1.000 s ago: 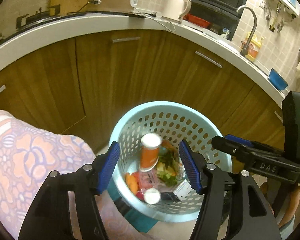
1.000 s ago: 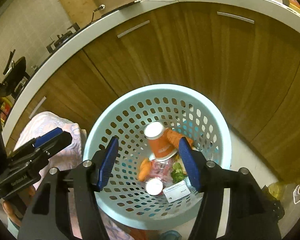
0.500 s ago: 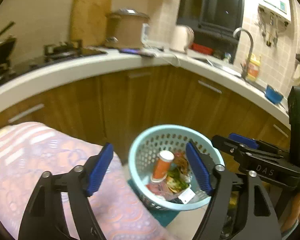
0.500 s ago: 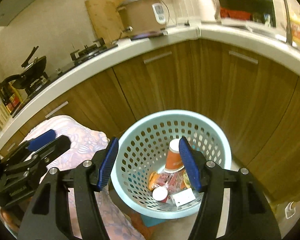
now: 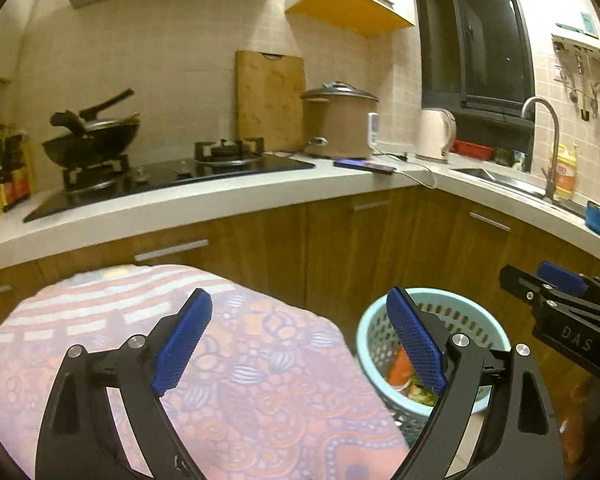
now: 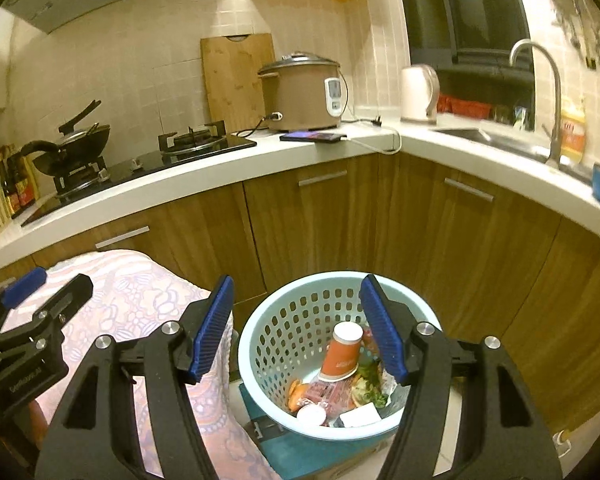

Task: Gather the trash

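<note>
Left gripper (image 5: 300, 344) jaws opening, empty — patterned cloth (image 5: 228, 360) beneath. Right gripper (image 6: 296, 328) jaws opening, empty — orange paper cup (image 6: 342, 354) lies in perforated blue basket (image 6: 268, 344) by wooden cabinets (image 6: 320, 224).

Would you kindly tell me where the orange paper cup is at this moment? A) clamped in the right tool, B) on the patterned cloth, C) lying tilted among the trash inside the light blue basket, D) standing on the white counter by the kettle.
C: in the right wrist view the orange paper cup leans tilted on wrappers and food scraps inside the light blue basket, clear of both tools.
</note>
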`<state>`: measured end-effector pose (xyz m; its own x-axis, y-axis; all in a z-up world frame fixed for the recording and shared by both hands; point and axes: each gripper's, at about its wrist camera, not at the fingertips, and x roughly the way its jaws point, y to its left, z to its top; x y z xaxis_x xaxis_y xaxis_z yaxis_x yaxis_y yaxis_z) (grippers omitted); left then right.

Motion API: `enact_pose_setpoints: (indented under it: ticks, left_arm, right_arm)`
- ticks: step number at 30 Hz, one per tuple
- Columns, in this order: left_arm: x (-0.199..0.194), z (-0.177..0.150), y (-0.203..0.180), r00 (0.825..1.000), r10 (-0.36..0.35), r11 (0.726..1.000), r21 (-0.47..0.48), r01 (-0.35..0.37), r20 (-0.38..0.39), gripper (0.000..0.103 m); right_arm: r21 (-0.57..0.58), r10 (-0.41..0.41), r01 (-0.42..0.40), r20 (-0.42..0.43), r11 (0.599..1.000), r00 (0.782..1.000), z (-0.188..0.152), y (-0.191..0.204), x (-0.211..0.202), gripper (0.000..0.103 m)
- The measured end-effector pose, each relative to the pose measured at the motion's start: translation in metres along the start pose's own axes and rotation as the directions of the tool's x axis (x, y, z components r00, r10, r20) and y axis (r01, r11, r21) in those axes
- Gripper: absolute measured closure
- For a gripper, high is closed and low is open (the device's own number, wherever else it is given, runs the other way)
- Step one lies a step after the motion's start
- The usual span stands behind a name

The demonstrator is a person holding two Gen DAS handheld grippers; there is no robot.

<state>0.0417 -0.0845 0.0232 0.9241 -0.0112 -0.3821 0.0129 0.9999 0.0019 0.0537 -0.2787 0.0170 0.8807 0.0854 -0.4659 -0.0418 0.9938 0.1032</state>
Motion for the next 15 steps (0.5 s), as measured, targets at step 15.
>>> enact_pose_setpoints:
  ticks: [15]
  left_arm:
    - [-0.008, -0.012, 0.010, 1.000, 0.000, 0.999, -0.044, 0.000, 0.003, 0.014]
  right_arm:
    - [0.001, -0.078, 0.078, 0.062, 0.997, 0.995, -0.006, 0.012, -0.016, 0.038]
